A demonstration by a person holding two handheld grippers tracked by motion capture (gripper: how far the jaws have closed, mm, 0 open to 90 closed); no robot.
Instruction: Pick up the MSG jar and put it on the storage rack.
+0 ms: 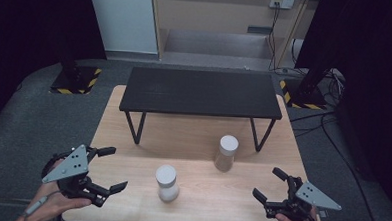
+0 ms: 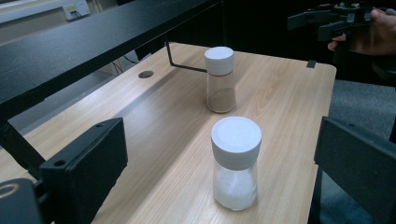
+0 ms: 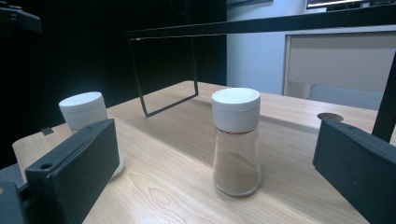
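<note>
Two glass shakers with white caps stand upright on the wooden table [image 1: 198, 135]. The one with white contents [image 1: 167, 183] is near the front middle, and the one with brown contents [image 1: 226, 153] is farther back to the right. My left gripper [image 1: 112, 168] is open at the front left, apart from the white-filled shaker [image 2: 236, 163], which stands between its black fingers [image 2: 88, 158]. My right gripper [image 1: 268, 183] is open at the front right, facing the brown-filled shaker [image 3: 236, 140]. The white-filled shaker [image 3: 84, 112] is partly hidden behind one of its fingers [image 3: 70, 168].
A low black shelf [image 1: 200, 93] on thin metal legs spans the far half of the table. There is a cable hole [image 2: 145, 74] in the tabletop under it. Grey carpet surrounds the table, with stand bases [image 1: 75, 80] and cables [image 1: 328, 121] at the sides.
</note>
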